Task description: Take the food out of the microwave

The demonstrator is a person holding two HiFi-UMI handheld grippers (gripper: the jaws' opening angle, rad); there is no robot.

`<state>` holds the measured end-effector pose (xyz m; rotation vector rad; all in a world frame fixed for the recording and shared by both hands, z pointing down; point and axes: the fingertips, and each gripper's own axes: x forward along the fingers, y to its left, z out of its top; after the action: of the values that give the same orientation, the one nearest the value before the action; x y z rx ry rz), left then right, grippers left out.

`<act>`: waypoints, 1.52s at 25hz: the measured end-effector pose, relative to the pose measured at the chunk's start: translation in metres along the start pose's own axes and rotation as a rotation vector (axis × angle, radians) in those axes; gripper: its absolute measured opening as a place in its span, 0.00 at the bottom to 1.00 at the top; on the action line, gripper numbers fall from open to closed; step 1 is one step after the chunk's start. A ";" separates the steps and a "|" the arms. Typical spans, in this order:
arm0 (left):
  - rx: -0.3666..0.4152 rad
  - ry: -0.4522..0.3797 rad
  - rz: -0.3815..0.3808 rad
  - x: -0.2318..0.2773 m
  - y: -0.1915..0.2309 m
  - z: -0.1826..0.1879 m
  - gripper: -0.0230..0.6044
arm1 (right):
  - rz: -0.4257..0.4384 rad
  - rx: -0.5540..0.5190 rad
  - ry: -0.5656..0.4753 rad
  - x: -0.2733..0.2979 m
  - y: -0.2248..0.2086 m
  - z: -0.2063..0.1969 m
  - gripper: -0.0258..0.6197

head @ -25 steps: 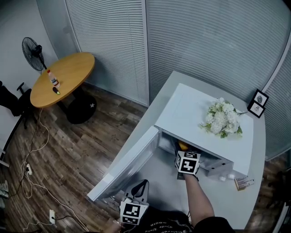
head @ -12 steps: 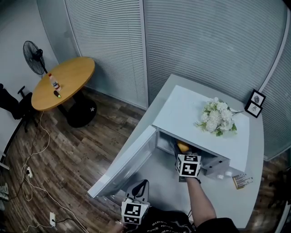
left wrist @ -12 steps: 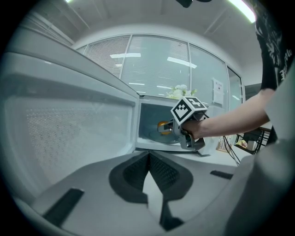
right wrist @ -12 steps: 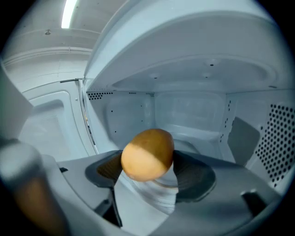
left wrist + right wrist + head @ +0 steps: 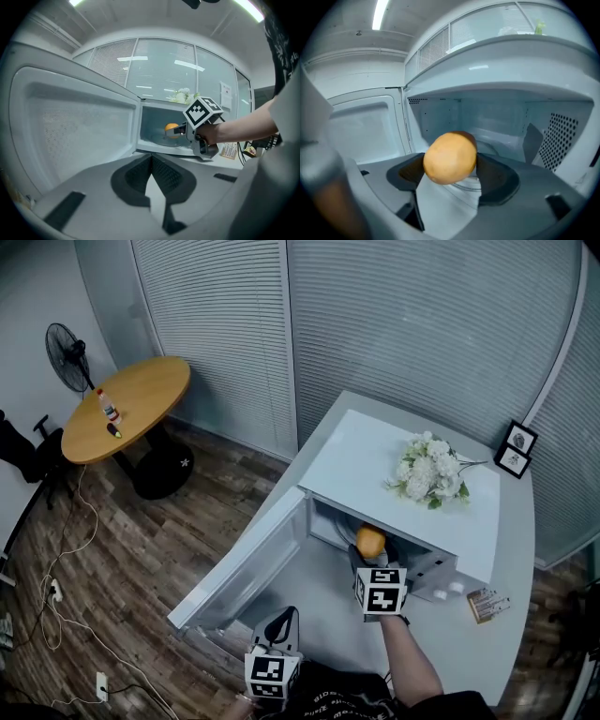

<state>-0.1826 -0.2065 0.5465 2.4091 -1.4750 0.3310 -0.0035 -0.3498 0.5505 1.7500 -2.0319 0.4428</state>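
A white microwave (image 5: pixel 375 460) stands on the white counter with its door (image 5: pixel 239 573) swung open to the left. A round orange food item (image 5: pixel 370 541) is at the mouth of the cavity, with my right gripper (image 5: pixel 371 548) shut on it. In the right gripper view the orange food item (image 5: pixel 450 157) sits between the jaws, with the glass turntable (image 5: pixel 487 152) behind it. My left gripper (image 5: pixel 284 620) is low, near the body, in front of the door, and its jaws meet with nothing in them. The left gripper view shows the left gripper (image 5: pixel 151 159), the door (image 5: pixel 70 126) and the food (image 5: pixel 171 128).
White flowers (image 5: pixel 422 472) lie on top of the microwave. A photo frame (image 5: pixel 512 448) and a small card (image 5: pixel 485 604) are on the counter to the right. A round wooden table (image 5: pixel 141 399) with a bottle (image 5: pixel 108 407), a fan (image 5: pixel 67 352) and floor cables (image 5: pixel 66 559) lie to the left.
My right gripper has drawn back from inside the cavity toward its mouth with the orange food item held; more of the food now shows. The left gripper has stayed low.
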 end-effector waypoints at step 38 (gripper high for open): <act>0.008 -0.003 0.030 -0.027 -0.122 -0.010 0.05 | 0.205 -0.103 0.001 -0.141 -0.025 -0.079 0.58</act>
<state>-0.0858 -0.1280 0.5306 2.3963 -1.5155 0.3407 0.0466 -0.1941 0.5461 1.4884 -2.2027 0.3936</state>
